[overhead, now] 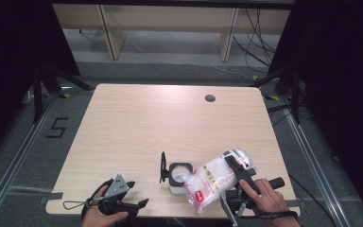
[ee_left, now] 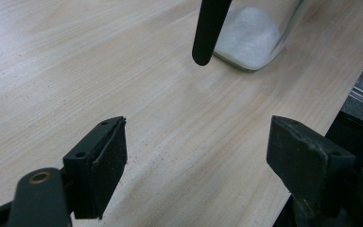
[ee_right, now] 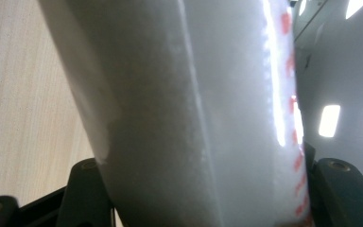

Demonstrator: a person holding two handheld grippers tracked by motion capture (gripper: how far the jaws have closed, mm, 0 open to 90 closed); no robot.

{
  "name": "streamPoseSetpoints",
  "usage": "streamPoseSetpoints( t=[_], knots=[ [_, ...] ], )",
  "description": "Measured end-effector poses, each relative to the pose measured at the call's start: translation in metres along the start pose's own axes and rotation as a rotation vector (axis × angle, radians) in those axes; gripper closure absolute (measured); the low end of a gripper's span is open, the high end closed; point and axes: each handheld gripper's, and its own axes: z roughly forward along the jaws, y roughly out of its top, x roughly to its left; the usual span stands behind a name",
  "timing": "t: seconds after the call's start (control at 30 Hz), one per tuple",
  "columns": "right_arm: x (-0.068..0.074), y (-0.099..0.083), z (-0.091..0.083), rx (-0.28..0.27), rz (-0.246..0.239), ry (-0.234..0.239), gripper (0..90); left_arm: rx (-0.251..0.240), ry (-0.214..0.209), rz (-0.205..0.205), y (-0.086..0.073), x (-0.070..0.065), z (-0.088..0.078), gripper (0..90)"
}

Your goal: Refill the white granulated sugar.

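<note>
Right gripper (overhead: 236,176) has its jaws clamped on the tilted white bag (overhead: 212,182) over the container (overhead: 179,176); left gripper (overhead: 123,198) sits wide open, empty.

Two black jaws are seen spread wide above a pale wooden table (ee_left: 75,56); beyond them, a clear container (ee_left: 264,42) of white powder is partly crossed by a black handle (ee_left: 208,33).

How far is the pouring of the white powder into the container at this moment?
Done: the container stands open, lid swung up, white powder already inside. In hand: the right tool grips the bag, tilted with its mouth at the container's opening. Left: emptying the bag and closing the lid; the left tool waits open, holding nothing.
</note>
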Motion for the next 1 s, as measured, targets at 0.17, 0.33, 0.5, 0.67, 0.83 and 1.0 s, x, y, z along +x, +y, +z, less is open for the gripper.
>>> streamPoseSetpoints(
  t=[0.17, 0.33, 0.5, 0.67, 0.83, 1.0],
  knots=[
    [-0.0018, -0.0043, 0.0004, 0.004, -0.015, -0.020, 41.1, 0.000, 0.004, 0.029, 0.0003, 0.0015, 0.0000, 20.3],
    [-0.0017, -0.0079, -0.0011, 0.036, -0.010, -0.008, 41.1, -0.003, 0.007, 0.017, 0.0003, 0.0010, 0.0009, 20.3],
    [-0.0016, -0.0066, -0.0018, 0.029, -0.004, -0.014, 41.0, -0.006, 0.003, 0.017, 0.0004, 0.0007, 0.0005, 20.3],
    [0.0005, -0.0063, -0.0025, 0.041, 0.019, -0.007, 41.0, 0.003, 0.001, 0.028, 0.0006, 0.0014, -0.0003, 20.3],
    [-0.0014, -0.0061, -0.0015, 0.015, -0.004, -0.021, 41.0, 0.000, 0.004, 0.029, 0.0003, 0.0015, 0.0000, 20.3],
    [-0.0045, -0.0049, -0.0016, 0.011, -0.041, -0.023, 41.1, -0.008, 0.004, -0.003, -0.0001, -0.0004, 0.0007, 20.3]
  ],
)
